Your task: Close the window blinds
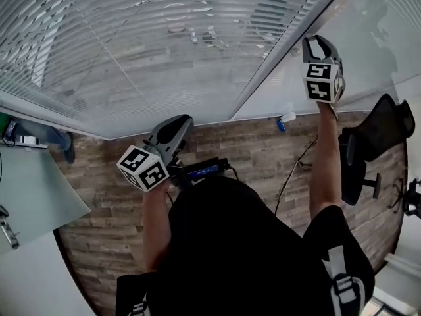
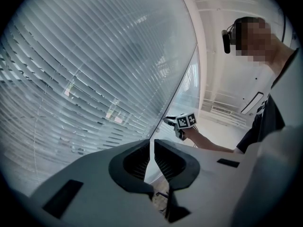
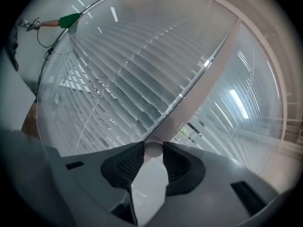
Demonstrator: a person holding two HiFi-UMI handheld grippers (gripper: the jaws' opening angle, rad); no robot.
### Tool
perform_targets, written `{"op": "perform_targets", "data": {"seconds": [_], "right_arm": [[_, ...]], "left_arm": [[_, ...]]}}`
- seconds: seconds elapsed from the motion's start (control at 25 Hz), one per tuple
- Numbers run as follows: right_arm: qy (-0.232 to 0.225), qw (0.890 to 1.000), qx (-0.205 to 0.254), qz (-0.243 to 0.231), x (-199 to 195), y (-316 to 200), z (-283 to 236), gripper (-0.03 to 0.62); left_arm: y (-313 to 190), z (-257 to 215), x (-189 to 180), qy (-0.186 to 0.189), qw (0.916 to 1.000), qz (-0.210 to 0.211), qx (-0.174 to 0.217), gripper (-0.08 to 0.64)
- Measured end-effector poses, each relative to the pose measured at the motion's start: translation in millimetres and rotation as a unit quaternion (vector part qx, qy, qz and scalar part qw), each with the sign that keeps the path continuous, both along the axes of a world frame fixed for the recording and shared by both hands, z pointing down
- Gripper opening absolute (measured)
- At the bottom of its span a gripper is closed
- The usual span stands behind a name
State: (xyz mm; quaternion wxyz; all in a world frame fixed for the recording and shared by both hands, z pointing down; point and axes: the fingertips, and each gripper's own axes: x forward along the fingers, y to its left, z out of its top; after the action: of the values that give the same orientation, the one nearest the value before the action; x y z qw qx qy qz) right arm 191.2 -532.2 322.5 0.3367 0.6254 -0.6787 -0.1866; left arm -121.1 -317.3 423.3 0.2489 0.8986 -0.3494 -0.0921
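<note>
While the window blinds (image 1: 164,45) hang lowered across the glass, their slats are tilted so that strips of the outside show between them. At the right edge of the blinds a slim tilt wand (image 3: 153,149) slants down, and its rounded lower end sits between the jaws of the right gripper (image 1: 320,48). Both pads bear on the wand, so the gripper is closed around it and no further. The person's right arm reaches up to hold this gripper high against the blinds' right edge.

Lower down, before the foot of the blinds, the left gripper (image 2: 152,142) points level at the slats. Its jaws are drawn together except for a thin slit, and nothing I can make out is caught in it.

Below the blinds runs a wood-plank floor (image 1: 112,209). An office chair (image 1: 375,143) stands right of them, and a pale worktop (image 1: 33,189) lies to their left.
</note>
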Motion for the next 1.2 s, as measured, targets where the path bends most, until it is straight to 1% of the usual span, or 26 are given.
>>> {"op": "perform_targets", "data": {"seconds": [0.04, 0.08, 0.12, 0.16, 0.2, 0.24, 0.28, 0.32, 0.4, 0.48, 0.52, 0.56, 0.6, 0.64, 0.68, 0.72, 0.76, 0.8, 0.84, 0.88, 0.92, 0.96, 1.0, 1.08, 1.12, 1.2], "right_arm": [[-0.019, 1.000, -0.002, 0.001, 2.0, -0.8, -0.9, 0.130], [-0.047, 0.999, -0.005, 0.001, 4.3, -1.7, -1.8, 0.129], [-0.085, 0.996, -0.010, 0.001, 6.8, -2.7, -2.7, 0.129], [-0.133, 0.991, -0.017, -0.001, 9.2, -3.6, -3.5, 0.129], [-0.189, 0.982, -0.025, -0.003, 11.4, -4.1, -4.5, 0.129], [-0.248, 0.968, -0.034, -0.005, 12.8, -4.3, -5.9, 0.127], [-0.306, 0.951, -0.042, -0.008, 13.4, -4.3, -7.6, 0.129], [-0.362, 0.931, -0.050, -0.012, 13.6, -4.1, -8.8, 0.129], [-0.460, 0.885, -0.065, -0.022, 14.2, -3.5, -9.7, 0.129], [-0.540, 0.837, -0.078, -0.033, 15.2, -3.1, -11.1, 0.127], [-0.571, 0.816, -0.083, -0.040, 15.8, -3.5, -12.3, 0.129], [-0.593, 0.799, -0.086, -0.047, 16.3, -4.4, -13.6, 0.127], [-0.600, 0.793, -0.085, -0.054, 16.8, -5.4, -14.4, 0.129], [-0.589, 0.802, -0.078, -0.062, 17.2, -6.0, -14.4, 0.129], [-0.554, 0.827, -0.066, -0.067, 17.9, -5.6, -12.8, 0.129], [-0.493, 0.866, -0.051, -0.067, 18.6, -4.0, -9.5, 0.129], [-0.410, 0.909, -0.036, -0.060, 18.7, -1.6, -4.6, 0.135], [-0.315, 0.947, -0.023, -0.048, 17.4, 0.9, 0.7, 0.146], [-0.222, 0.974, -0.012, -0.036, 14.4, 3.1, 4.6, 0.166], [-0.145, 0.989, -0.003, -0.027, 10.0, 4.9, 6.2, 0.175], [-0.090, 0.996, 0.005, -0.022, 5.5, 6.1, 5.9, 0.175], [-0.056, 0.998, 0.014, -0.019, 2.0, 6.9, 4.2, 0.175], [-0.032, 0.999, 0.021, -0.016, -0.1, 7.4, 2.0, 0.175], [0.001, 1.000, 0.025, -0.008, -1.4, 6.9, -2.5, 0.175], [0.010, 1.000, 0.022, -0.007, -1.7, 5.9, -3.6, 0.173], [0.007, 1.000, 0.010, -0.008, -2.2, 3.9, -3.0, 0.153]], "left_arm": [[-1.1, -0.9, 0.4, 0.000, 1.0000, 0.000, 0.001, 0.037], [-2.4, -1.0, 0.4, 0.001, 1.0000, 0.000, 0.002, 0.037], [-3.6, -1.0, 0.1, 0.001, 1.0000, 0.000, 0.003, 0.038], [-4.4, -1.0, -0.2, 0.002, 1.0000, 0.000, 0.003, 0.037], [-4.6, -1.1, -0.5, 0.003, 1.0000, 0.000, 0.002, 0.037], [-4.5, -1.3, -0.9, 0.003, 1.0000, -0.001, 0.002, 0.037], [-4.2, -1.5, -1.4, 0.003, 1.0000, -0.001, 0.001, 0.037], [-3.8, -1.7, -2.0, 0.002, 1.0000, -0.001, 0.001, 0.037], [-2.9, -2.3, -3.0, 0.002, 1.0000, -0.002, 0.001, 0.037], [-2.7, -4.0, -3.1, 0.002, 1.0000, -0.001, 0.002, 0.038], [-3.3, -5.2, -2.6, 0.003, 1.0000, 0.000, 0.002, 0.038], [-4.2, -6.0, -1.8, 0.003, 1.0000, 0.001, 0.003, 0.037], [-5.3, -5.6, -0.7, 0.003, 1.0000, 0.003, 0.003, 0.037], [-6.5, -3.5, 0.4, 0.004, 1.0000, 0.004, 0.003, 0.038], [-7.3, 0.1, 1.1, 0.004, 1.0000, 0.006, 0.002, 0.037], [-7.4, 4.2, 1.1, 0.004, 1.0000, 0.006, 0.001, 0.038], [-6.3, 8.0, 0.0, 0.003, 1.0000, 0.006, -0.002, 0.037], [-4.4, 10.5, -1.6, 0.002, 1.0000, 0.004, -0.006, 0.037], [-2.5, 11.4, -3.1, 0.000, 1.0000, 0.002, -0.009, 0.037], [-1.2, 11.5, -3.7, -0.002, 0.9999, 0.000, -0.011, 0.037], [-0.7, 11.6, -3.4, -0.002, 0.9999, 0.000, -0.012, 0.037], [-0.8, 12.2, -2.5, -0.002, 0.9999, 0.001, -0.011, 0.038], [-1.1, 12.7, -1.5, -0.002, 0.9999, 0.003, -0.010, 0.038], [-1.7, 10.6, 0.0, -0.004, 0.9999, 0.004, -0.010, 0.037], [-1.9, 8.9, 0.5, -0.004, 0.9999, 0.005, -0.008, 0.037], [-2.3, 5.8, 0.7, -0.003, 1.0000, 0.005, -0.006, 0.037]]}}
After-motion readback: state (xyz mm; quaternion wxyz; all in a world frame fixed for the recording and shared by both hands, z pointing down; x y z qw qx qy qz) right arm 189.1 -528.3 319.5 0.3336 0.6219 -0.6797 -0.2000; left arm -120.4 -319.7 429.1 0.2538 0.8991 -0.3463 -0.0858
